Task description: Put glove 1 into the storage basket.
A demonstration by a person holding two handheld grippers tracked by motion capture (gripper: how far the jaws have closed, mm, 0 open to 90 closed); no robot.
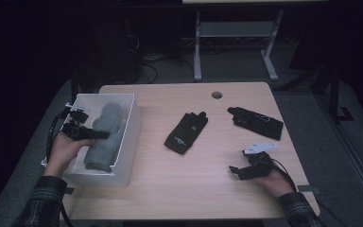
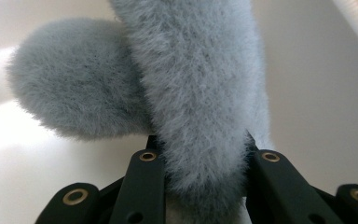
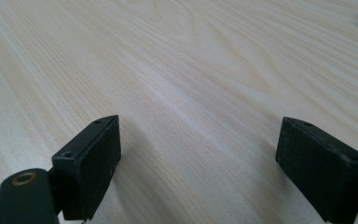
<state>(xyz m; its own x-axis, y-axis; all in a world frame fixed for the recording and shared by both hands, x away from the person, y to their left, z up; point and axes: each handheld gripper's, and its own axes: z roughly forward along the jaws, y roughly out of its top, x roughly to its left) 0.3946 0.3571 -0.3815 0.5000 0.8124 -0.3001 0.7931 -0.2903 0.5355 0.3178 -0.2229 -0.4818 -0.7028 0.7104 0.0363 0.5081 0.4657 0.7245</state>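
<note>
Grey fuzzy mitten sits between your left gripper jaws, clamped, inside the white box.

Your left jaws press its fleece from both sides; their tips are buried in the fur. Your right gripper rests low over the bare table, jaws wide apart and holding nothing. Two black gloves lie farther off, their details lost in the dim light.

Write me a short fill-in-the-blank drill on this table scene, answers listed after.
1. The left gripper is shut on a fluffy grey ____.
2. That mitten lies inside the white rectangular ____.
3. The number of black gloves lying on the light wooden table is ____.
4. The right gripper has its jaws ____.

Answers: mitten; box; two; open
</note>
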